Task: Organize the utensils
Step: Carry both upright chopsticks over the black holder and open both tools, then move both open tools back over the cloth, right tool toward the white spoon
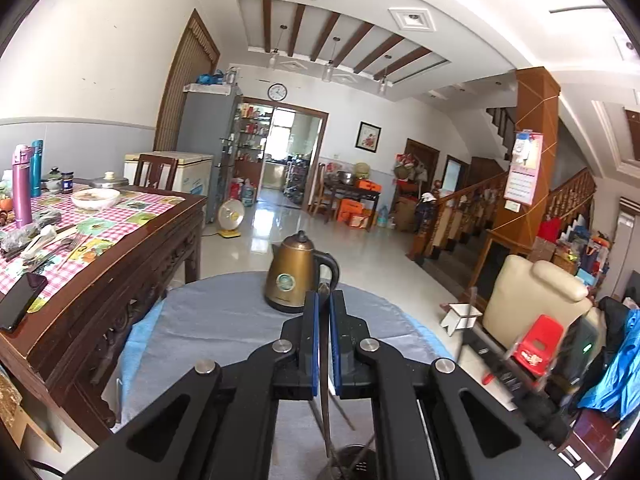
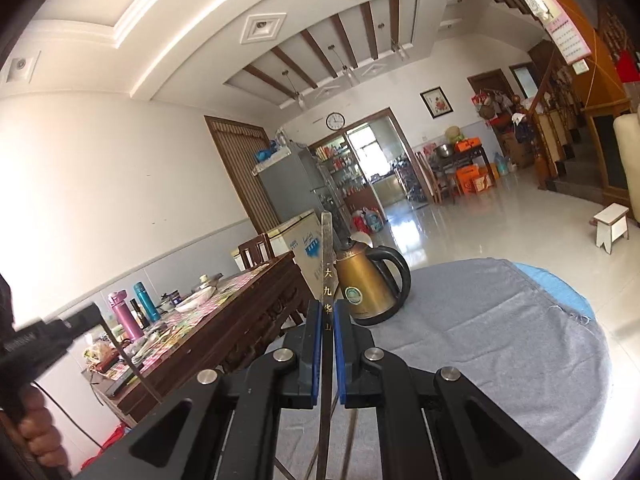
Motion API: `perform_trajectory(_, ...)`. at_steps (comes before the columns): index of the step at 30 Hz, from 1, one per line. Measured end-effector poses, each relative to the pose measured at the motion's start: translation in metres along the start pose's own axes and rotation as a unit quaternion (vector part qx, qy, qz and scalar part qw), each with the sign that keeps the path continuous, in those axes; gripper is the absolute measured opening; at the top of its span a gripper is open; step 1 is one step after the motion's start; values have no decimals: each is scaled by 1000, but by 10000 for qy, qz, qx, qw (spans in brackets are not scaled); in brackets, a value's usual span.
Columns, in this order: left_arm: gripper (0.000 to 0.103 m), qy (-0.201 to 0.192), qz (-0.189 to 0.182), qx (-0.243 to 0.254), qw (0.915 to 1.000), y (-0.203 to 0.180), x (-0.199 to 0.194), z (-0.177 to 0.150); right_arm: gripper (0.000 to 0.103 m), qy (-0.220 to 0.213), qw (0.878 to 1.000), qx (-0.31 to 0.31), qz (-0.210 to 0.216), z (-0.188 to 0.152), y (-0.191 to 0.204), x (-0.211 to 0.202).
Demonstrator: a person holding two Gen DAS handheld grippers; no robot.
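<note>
Left claw [image 1: 324, 312] is clamped on a thin dark metal utensil handle [image 1: 325, 360]; right claw [image 2: 328, 320] is clamped on a flat steel inscribed handle [image 2: 327, 264]. Both stand upright above the grey-clothed surface [image 2: 480, 340]. Judged light, stiff, slippery; hold mid-shaft.

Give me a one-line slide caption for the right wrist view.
Right gripper, jaws shut on a chopstick with gold characters, above a grey-clothed round table holding a bronze kettle.

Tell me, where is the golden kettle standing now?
The golden kettle stands upright on the grey cloth of the round table, just beyond both grippers' fingertips. The wooden dining table is to its left in both views.
</note>
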State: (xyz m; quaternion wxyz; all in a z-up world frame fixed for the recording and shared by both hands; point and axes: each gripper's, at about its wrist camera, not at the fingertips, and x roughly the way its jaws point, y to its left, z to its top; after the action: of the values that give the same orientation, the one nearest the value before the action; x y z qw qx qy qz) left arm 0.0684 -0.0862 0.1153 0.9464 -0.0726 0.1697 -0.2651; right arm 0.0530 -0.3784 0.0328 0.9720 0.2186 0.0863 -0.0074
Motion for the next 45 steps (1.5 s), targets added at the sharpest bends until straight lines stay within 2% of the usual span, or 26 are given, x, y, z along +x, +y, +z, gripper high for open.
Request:
perform_trajectory(6,5,126,-184,-88,9997,-9,8,-12,7,-252,9980,-464,-340,-34,25,19)
perform_trajectory(11,5,443,-125,-73,9989,-11,24,-31,7,-141,9948,-892,-467,-60,35,31)
perform_trajectory(19,5,943,-72,-42,9955,-11,35,-58,7,67,9892,-1426,-331,-83,43,17)
perform_trajectory(23,5,1138,-137,-27,9934,-12,39,-65,7,231,9887,-1449,-305,-92,41,10)
perform_trajectory(30,6,1196,-398,229,9918,-23,30,-66,7,470,9887,-1415,-144,-96,39,-6)
perform_trajectory(31,8,1158,-413,270,9920,-24,27,-65,7,501,9885,-1420,-113,-97,40,-10)
perform_trajectory(33,20,1050,-423,319,9931,-25,20,-62,8,507,9879,-1461,-94,-97,41,-13)
perform_trajectory(35,42,888,-373,320,9948,-22,14,-59,15,470,9889,-1404,-99,-92,40,-16)
perform_trajectory(38,44,675,-234,282,9970,-14,6,-53,26,341,9920,-1207,-151,-85,33,-19)
perform_trajectory(45,52,635,291,-91,9975,16,6,-46,26,11,9948,-878,-522,-65,12,-27)
